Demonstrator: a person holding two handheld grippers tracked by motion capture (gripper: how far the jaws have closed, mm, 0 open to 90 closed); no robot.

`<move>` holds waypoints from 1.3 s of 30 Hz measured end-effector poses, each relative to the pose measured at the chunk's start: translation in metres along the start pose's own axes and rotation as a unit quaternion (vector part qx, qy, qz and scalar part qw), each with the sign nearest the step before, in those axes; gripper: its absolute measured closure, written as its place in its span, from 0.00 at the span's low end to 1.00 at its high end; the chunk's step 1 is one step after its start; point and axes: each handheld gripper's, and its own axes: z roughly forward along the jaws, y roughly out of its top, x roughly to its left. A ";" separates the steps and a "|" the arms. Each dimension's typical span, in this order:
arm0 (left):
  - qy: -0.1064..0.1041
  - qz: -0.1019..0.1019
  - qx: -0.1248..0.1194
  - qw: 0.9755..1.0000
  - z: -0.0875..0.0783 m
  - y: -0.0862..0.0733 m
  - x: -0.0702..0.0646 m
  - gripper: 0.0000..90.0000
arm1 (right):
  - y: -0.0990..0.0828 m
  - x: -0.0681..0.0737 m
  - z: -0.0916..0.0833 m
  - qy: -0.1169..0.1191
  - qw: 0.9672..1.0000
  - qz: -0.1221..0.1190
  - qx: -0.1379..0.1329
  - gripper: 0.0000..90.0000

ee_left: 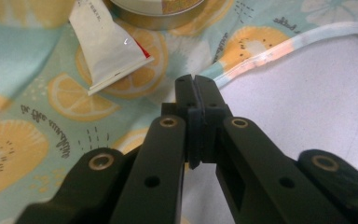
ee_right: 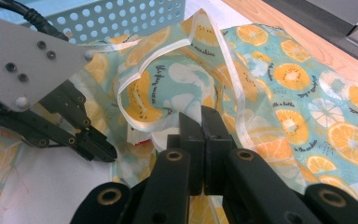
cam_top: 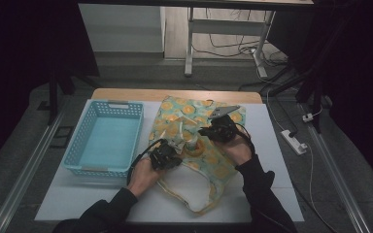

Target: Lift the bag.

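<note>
High cam looks down; both tongs cams sit close over the same lemon-print cloth [cam_top: 213,160].

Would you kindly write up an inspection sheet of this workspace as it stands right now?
Surface: white table top with a wooden strip along its far edge.
Job's things: lemon-print apron spread on the table; white tube and a round tin lying on it.
Clutter: empty blue basket left of the apron.
Grippers: left gripper shut above the apron's hem, whether it pinches cloth cannot be told; right gripper shut, a fold of apron bunched just beyond its tips.
Cables: black cable looping from the left gripper; power strip and cords on the floor at right.
Surroundings: desk legs beyond the table, dark room.
</note>
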 end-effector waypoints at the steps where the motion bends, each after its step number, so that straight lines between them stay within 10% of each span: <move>1: -0.002 -0.002 -0.003 1.000 0.000 0.000 -0.001 1.00 | 0.000 0.000 -0.001 0.000 1.000 0.000 0.000 0.99; 23: -0.035 0.010 -0.039 0.999 -0.034 0.027 -0.013 1.00 | 0.010 -0.002 -0.016 0.018 1.000 0.011 -0.019 0.99; 39: -0.066 -0.007 -0.096 0.993 -0.072 0.043 -0.004 1.00 | 0.029 0.003 -0.024 0.023 1.000 -0.005 -0.013 0.99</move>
